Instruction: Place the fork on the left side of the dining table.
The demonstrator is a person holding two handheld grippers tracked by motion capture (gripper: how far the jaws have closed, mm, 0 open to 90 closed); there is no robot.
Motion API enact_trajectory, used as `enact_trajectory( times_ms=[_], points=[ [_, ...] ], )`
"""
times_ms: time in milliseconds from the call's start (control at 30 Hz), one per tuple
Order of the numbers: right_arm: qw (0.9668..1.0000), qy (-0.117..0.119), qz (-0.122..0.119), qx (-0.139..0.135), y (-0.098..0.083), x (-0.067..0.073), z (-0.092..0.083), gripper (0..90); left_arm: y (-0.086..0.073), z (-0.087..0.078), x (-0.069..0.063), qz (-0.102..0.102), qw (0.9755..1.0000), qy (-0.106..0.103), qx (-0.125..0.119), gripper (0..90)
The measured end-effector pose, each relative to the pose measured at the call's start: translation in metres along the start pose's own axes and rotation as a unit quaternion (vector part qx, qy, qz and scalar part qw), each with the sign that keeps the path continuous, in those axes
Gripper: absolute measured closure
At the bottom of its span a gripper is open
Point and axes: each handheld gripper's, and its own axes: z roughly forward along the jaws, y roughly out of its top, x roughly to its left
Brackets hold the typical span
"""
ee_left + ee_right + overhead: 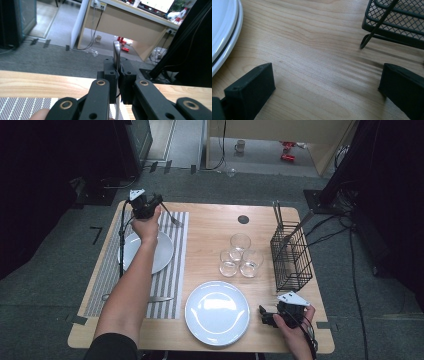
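Clamped thinly by the left gripper's [159, 201] fingers [111, 72] near the worktop's [210, 225] far left corner, the fork [173, 218] could be tipped out, while the right gripper [265, 314] is held spread, empty.

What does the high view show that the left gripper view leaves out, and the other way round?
High view alone: the three glasses, the wire basket, the near plate, the right gripper and the knife on the striped placemat. Left gripper view alone: a close look at the fingers pinched shut on the fork's handle, plus a desk beyond the table. Both show the left gripper, the fork, the placemat and the wooden table.
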Motion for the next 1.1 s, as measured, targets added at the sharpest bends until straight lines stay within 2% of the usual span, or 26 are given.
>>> enact_trajectory(
  times_ms=[100,167,200,267,333,433,600,700,767,933,1100],
  points=[
    [1.0,0.0,0.0,0.0,0.0,0.0,0.0,0.0,-0.001,-0.001,0.005,-0.005,0.9999,-0.01,-0.001,86.8],
    [1.0,0.0,0.0,0.0,0.0,0.0,0.0,0.0,0.0,-0.001,0.008,-0.025,0.9994,-0.023,-0.007,88.0],
    [1.0,0.0,0.0,0.0,0.0,0.0,0.0,0.0,0.0,-0.001,0.008,-0.03,0.9992,-0.023,-0.012,88.5],
    [1.0,0.0,0.0,0.0,0.0,0.0,0.0,0.0,0.001,-0.001,0.007,-0.028,0.9993,-0.021,-0.016,88.6],
    [1.0,0.0,0.0,0.0,0.0,0.0,0.0,0.0,0.0,0.0,0.008,-0.03,0.999,-0.029,-0.017,88.7],
    [1.0,0.0,0.0,0.0,0.0,0.0,0.0,0.0,-0.002,0.0,0.013,-0.052,0.9977,-0.034,-0.027,88.6],
    [1.0,0.0,0.0,0.0,0.0,0.0,0.0,0.0,-0.008,0.0,0.026,-0.082,0.9961,-0.02,-0.025,88.4],
    [1.0,0.0,0.0,0.0,0.0,0.0,0.0,0.0,-0.012,-0.001,0.035,-0.08,0.9966,-0.004,-0.018,86.5],
    [1.0,0.0,0.0,0.0,0.0,0.0,0.0,0.0,-0.013,-0.003,0.041,-0.066,0.9978,0.003,-0.007,84.7],
    [1.0,0.0,0.0,0.0,0.0,0.0,0.0,0.0,-0.016,-0.004,0.049,-0.051,0.9985,0.019,0.008,81.1],
    [1.0,0.0,0.0,0.0,0.0,0.0,0.0,0.0,-0.022,-0.004,0.057,-0.058,0.9977,0.029,0.018,78.3]
  ],
)
